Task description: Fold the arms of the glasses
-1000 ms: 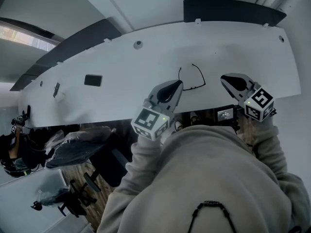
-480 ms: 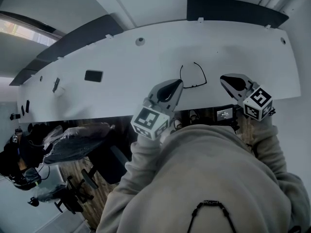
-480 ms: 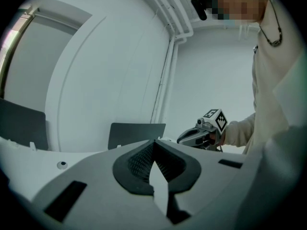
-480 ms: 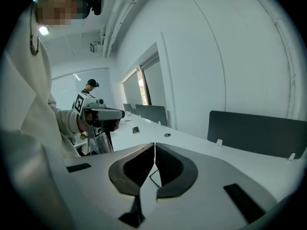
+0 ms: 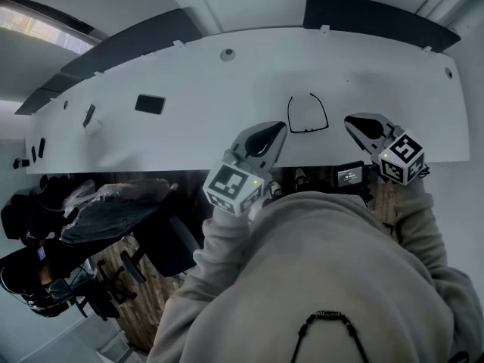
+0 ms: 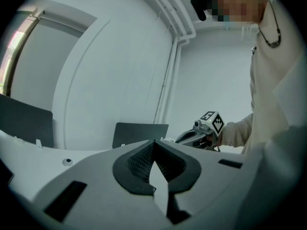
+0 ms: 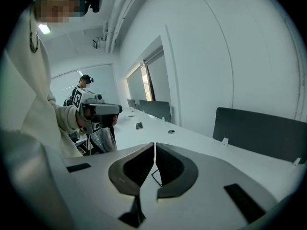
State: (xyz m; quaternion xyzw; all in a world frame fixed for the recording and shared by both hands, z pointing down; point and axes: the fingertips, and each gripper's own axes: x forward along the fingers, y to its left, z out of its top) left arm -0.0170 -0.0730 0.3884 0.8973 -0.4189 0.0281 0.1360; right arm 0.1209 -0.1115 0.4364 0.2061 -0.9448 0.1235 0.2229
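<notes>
On the white desk (image 5: 189, 97) lie the glasses (image 5: 308, 130); arms seemingly unfolded.

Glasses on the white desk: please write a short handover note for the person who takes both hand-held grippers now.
Left hand-held gripper: shut, empty, just left of the glasses.
Right hand-held gripper: shut, empty, just right of them.
Glasses: lying on the white desk between the two grippers, both arms open, untouched.
Done: nothing yet.
Left: fold both arms.
</notes>
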